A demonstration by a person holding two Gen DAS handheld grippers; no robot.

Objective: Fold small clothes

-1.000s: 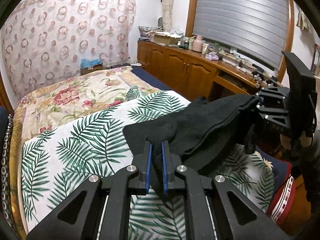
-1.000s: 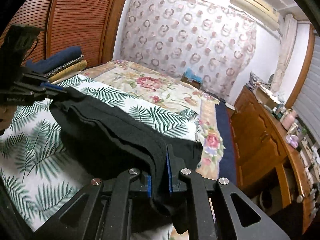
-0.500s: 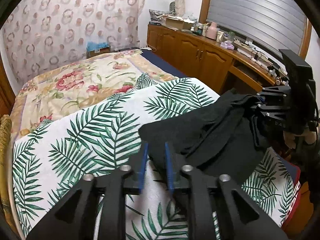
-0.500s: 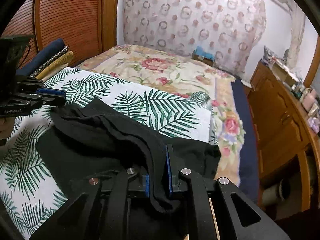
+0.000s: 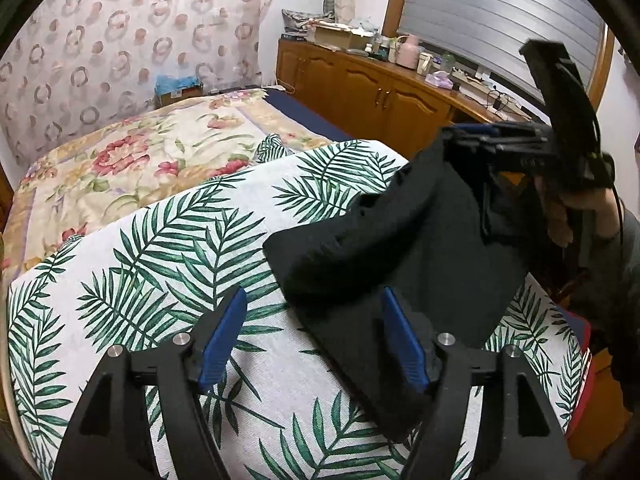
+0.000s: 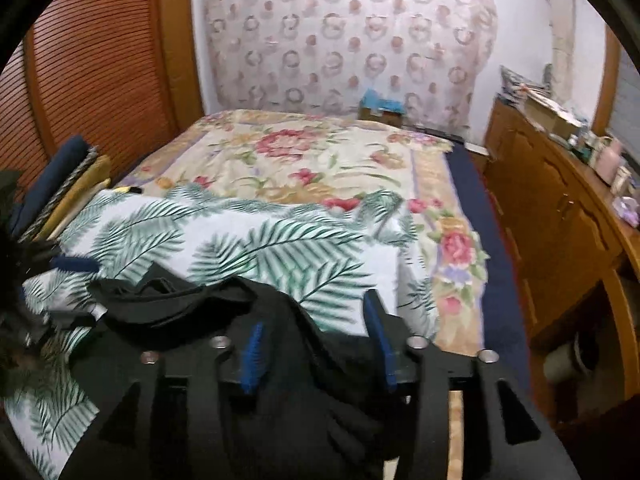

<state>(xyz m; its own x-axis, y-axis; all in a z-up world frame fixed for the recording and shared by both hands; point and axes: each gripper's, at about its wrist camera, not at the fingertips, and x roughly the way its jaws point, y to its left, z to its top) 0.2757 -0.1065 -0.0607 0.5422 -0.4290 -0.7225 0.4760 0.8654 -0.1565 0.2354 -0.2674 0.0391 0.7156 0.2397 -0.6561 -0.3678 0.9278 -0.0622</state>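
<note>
Black garment down in a loose heap on the palm-leaf sheet at the near end of the bed, long axis running from the left gripper up and right toward the right gripper. Left jaws opening, blue pads clear of the cloth; near corner of the garment lying just ahead and to the right, under the right-hand finger, bare sheet under the other. In the right wrist view, right gripper likewise opening, a dark fold bunched between the pads with no visible pinch. Garment within immediate reach of both hands, the rumpled ridge nearer the right; the flat near corner probably the left's easier pick for the next fold.
</note>
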